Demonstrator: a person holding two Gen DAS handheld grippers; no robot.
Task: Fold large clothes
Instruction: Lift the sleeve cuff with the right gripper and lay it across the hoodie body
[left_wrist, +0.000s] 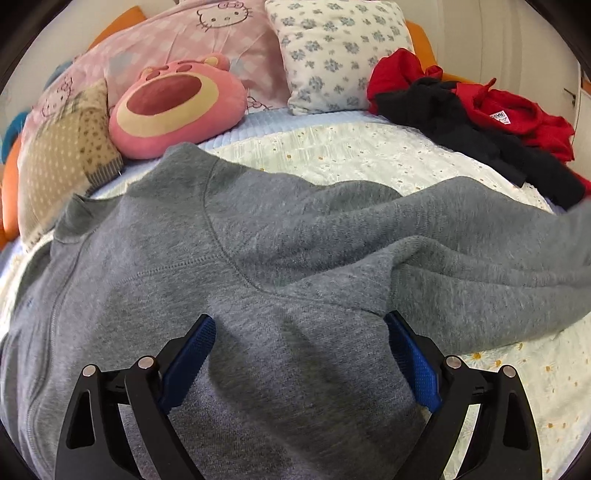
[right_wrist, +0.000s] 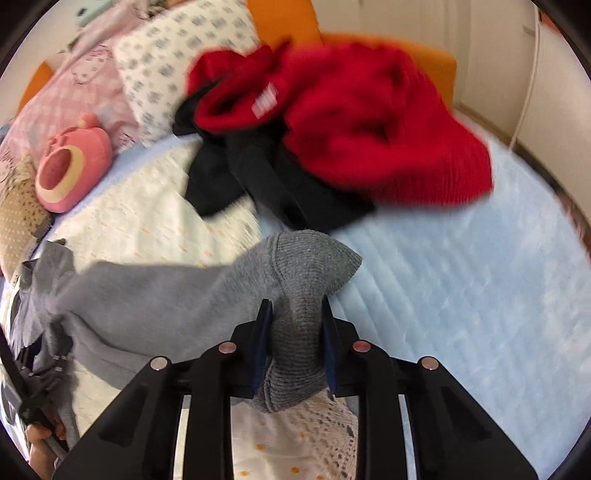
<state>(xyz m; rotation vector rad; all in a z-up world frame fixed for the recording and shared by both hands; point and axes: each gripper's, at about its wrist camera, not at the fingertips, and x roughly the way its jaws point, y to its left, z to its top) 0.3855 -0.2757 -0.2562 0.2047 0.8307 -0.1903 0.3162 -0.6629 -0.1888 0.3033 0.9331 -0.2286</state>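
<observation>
A grey zip sweatshirt (left_wrist: 177, 266) lies spread over the bed, zipper at the left, one sleeve (left_wrist: 480, 251) stretched out to the right. My left gripper (left_wrist: 299, 319) hovers over the body near the armpit seam, jaws wide open, the blue pads (left_wrist: 410, 350) apart from the cloth between them. In the right wrist view my right gripper (right_wrist: 295, 302) is shut on the ribbed cuff (right_wrist: 295, 332) of that grey sleeve (right_wrist: 155, 291), which is lifted and pulled taut. The cuff bunches between both pads.
A red garment (right_wrist: 369, 129) and a black one (right_wrist: 266, 184) lie piled at the head of the bed on the right. Pillows (left_wrist: 332, 51) and a pink plush cushion (left_wrist: 173, 103) line the headboard. A white eyelet cover (left_wrist: 351, 155) overlies a pale blue mattress pad (right_wrist: 461, 277).
</observation>
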